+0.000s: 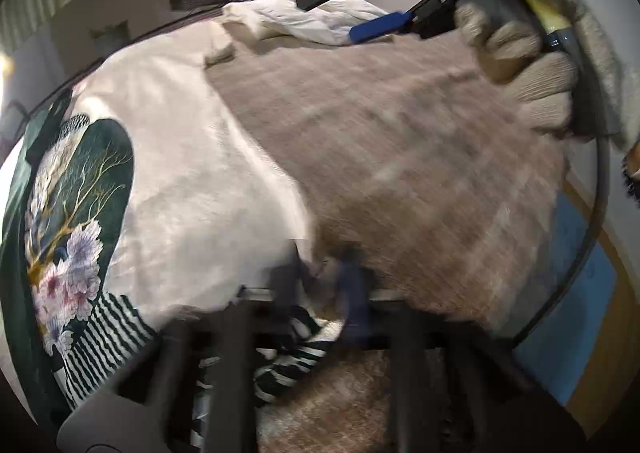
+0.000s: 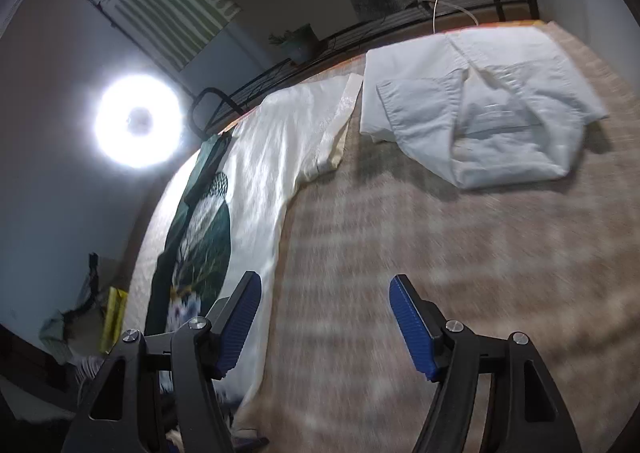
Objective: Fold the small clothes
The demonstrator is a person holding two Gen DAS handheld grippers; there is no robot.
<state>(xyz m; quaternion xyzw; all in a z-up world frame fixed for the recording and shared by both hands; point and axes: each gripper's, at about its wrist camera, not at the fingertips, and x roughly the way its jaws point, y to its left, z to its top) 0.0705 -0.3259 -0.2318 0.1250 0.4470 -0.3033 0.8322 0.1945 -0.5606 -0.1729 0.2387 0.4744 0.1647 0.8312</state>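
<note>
Beige woven bedcover [image 2: 460, 253] carries a folded white garment [image 2: 480, 109] at its far right and a cream sheet [image 2: 276, 157] along its left. Right gripper [image 2: 324, 321] hovers over bare cover, blue pads [image 2: 412, 327] spread apart, nothing between them. Left gripper [image 1: 320, 277], blurred, is clenched at the sheet's near edge beside striped cloth [image 1: 108, 337]; contents unclear. A gloved hand [image 1: 540, 53] holds the right tool.

Two close downward wrist views, shared bedspread [image 1: 380, 157]
</note>
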